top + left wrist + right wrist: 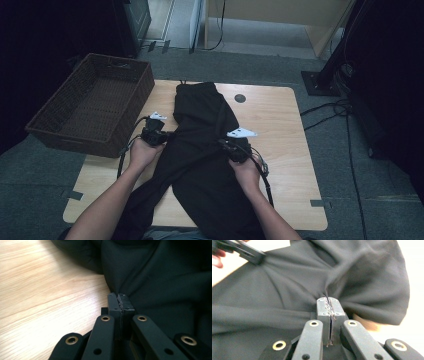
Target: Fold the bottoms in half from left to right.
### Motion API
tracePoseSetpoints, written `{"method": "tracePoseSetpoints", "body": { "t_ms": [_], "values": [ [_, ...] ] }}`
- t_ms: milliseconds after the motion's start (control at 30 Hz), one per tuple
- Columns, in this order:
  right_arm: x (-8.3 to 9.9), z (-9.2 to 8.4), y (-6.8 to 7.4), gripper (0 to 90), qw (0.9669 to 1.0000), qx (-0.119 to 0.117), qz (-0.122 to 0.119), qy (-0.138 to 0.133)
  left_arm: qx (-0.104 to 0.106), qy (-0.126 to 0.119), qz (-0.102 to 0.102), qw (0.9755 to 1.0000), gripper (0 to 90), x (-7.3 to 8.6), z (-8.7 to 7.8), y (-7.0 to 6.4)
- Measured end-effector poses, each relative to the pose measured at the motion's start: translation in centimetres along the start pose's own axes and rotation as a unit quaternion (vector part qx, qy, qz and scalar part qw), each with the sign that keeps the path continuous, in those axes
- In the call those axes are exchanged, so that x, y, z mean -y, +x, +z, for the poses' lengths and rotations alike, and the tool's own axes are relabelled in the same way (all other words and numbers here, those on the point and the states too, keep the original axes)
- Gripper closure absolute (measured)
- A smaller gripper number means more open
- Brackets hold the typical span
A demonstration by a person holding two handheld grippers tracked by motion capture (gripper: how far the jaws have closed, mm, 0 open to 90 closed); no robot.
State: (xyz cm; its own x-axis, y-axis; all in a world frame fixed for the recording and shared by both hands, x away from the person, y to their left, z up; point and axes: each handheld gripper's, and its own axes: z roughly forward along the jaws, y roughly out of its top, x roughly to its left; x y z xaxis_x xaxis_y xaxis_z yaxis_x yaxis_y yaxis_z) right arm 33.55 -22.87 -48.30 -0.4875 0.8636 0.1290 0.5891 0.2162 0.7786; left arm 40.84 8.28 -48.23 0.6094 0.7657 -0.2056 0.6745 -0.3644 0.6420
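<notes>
So on the far left we've got the brown wicker basket (90, 107), half on the wooden table (280, 120) at its left edge, nothing in it that we can see. We'll use that basket as our reference.

Just right of the basket's near corner sits the left gripper (161, 134), and its jaws are clenched tight on the left edge of the black garment (200, 150). In the left gripper view the left gripper (121, 298) has a pinch of black garment (162, 285) running up out of its tips, with bare table (45, 290) beside it.

The garment itself, looks like black pants or something similar, lies down the middle of the table to the right of the basket, with its far end level with the basket's far side and its near end hanging off toward us.

Further right from the basket, the right gripper (226, 145) has its jaws squeezed shut on a fold of the cloth near the garment's middle. The right gripper view shows the right gripper (328, 301) with wrinkles radiating out from the pinch in the black garment (287, 290).

Progress-wise, we'd say we're early: both grips are on and the cloth is gathered, but it isn't folded neatly. If the basket is where it ends up, the folding and the carry over are all still left.
</notes>
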Motion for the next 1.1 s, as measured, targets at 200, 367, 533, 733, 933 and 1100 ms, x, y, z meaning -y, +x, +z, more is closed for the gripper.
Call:
{"method": "tracePoseSetpoints", "body": {
  "t_ms": [200, 367, 533, 733, 933, 1100],
  "values": [
    [2.1, -1.7, -3.3, 78.1, 0.998, 0.041, 0.047, 0.014, 0.033, -0.008, -0.008, 0.9994, 78.9, 1.1, -1.1, -0.5],
    [1.2, -1.8, -1.6, 76.0, 0.9994, 0.013, 0.033, -0.003, 0.045, -0.009, 0.001, 0.999, 71.0, 1.0, -2.3, -1.9],
    [0.8, -0.3, 1.4, 65.9, 0.9996, -0.023, 0.011, -0.013, 0.072, -0.004, 0.002, 0.9974, 74.1, 2.7, -2.1, -3.3],
    [1.5, 3.3, 3.4, 64.6, 0.9993, -0.017, -0.027, 0.019, 0.052, 0.009, 0.006, 0.9986, 71.5, 4.0, -0.1, -3.7],
    [1.5, 4.6, 3.0, 65.2, 0.9995, -0.004, -0.027, 0.016, 0.029, -0.012, 0.009, 0.9995, 70.2, 3.4, 1.2, -3.3],
    [0.8, 5.5, 1.9, 68.4, 0.9999, 0.008, -0.012, 0.006, 0.015, -0.016, 0.012, 0.9997, 71.9, 1.9, 2.5, -2.7]
  ]
}}
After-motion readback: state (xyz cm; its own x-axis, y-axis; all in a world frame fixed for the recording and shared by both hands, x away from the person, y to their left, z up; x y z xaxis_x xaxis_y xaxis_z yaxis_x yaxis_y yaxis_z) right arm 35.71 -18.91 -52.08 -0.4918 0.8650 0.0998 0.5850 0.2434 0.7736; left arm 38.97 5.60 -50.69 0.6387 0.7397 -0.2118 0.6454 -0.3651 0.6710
